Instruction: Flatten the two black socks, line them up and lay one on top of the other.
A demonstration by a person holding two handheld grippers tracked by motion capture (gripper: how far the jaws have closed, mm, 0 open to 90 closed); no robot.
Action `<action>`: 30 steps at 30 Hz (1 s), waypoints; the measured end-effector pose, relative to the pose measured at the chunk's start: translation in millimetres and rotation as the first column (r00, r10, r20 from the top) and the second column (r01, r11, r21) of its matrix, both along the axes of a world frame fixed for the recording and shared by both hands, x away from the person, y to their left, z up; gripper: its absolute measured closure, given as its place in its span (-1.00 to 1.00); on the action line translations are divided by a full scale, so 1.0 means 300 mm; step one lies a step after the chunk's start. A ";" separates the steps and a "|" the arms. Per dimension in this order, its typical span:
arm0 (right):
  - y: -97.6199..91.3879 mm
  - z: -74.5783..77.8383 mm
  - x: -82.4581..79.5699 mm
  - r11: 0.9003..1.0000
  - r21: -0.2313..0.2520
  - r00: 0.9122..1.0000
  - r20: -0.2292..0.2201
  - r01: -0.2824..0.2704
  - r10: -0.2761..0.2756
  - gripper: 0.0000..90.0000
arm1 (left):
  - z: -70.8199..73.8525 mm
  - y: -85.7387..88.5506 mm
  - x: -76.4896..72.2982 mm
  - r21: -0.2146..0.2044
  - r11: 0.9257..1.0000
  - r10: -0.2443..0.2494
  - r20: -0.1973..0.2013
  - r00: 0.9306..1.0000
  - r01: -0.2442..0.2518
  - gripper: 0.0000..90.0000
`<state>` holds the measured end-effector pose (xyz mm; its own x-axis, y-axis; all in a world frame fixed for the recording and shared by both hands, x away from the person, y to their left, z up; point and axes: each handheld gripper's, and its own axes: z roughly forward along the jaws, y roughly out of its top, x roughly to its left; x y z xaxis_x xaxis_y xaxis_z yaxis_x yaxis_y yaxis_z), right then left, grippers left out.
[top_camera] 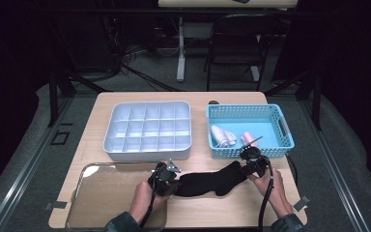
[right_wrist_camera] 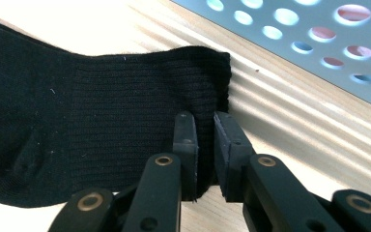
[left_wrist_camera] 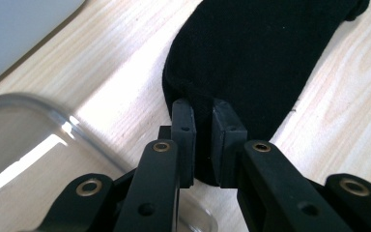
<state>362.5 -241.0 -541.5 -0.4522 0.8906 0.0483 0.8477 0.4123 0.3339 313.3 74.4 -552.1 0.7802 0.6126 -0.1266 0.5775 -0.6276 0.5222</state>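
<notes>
Looking down from the high view, I have a black sock (top_camera: pixel 211 182) lying flat along the near edge of the worktop (top_camera: pixel 101 104), stretched between my left gripper (top_camera: pixel 166 178) at its toe end and my right gripper (top_camera: pixel 254 163) at its cuff end. Behind it sit a grey divided tray (top_camera: pixel 148 151) with bare compartments and a blue basket (top_camera: pixel 250 151) with a few pale rolled items inside; a clear lid (top_camera: pixel 79 195) lies at the near left. In the left gripper view, my jaws are pinching the rounded toe edge of the sock (left_wrist_camera: pixel 251 58), with black fabric bunched between the pads, just beside the lid's rim (left_wrist_camera: pixel 77 126). In the right gripper view, the jaws are pinching the ribbed cuff of the sock (right_wrist_camera: pixel 101 125) near its corner, with the basket wall (right_wrist_camera: pixel 319 43) close behind. As I judge it, both ends are secured and the sock is laid straight, so the pick-up is done; the folding or rolling has not begun, and no compartment of the tray holds anything yet, so most of the work is left.
</notes>
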 end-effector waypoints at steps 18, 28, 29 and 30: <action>-0.018 0.004 -0.001 1.000 0.010 0.999 -0.041 0.029 -0.029 0.29 | -0.014 -0.011 0.007 0.062 0.998 0.023 -0.017 1.000 -0.022 0.39; -0.021 -0.014 -0.001 0.999 0.035 0.996 -0.083 0.039 -0.036 0.52 | -0.016 -0.017 0.004 0.046 0.999 0.000 -0.024 1.000 0.001 0.66; -0.018 -0.013 -0.001 0.999 0.038 0.996 -0.088 0.036 -0.033 0.58 | -0.017 -0.018 0.004 0.039 0.999 0.003 -0.022 1.000 -0.002 0.69; -0.017 -0.013 0.001 0.998 0.056 0.994 -0.101 0.035 -0.029 0.64 | -0.018 -0.022 0.003 0.039 0.999 0.006 -0.014 1.000 -0.006 0.72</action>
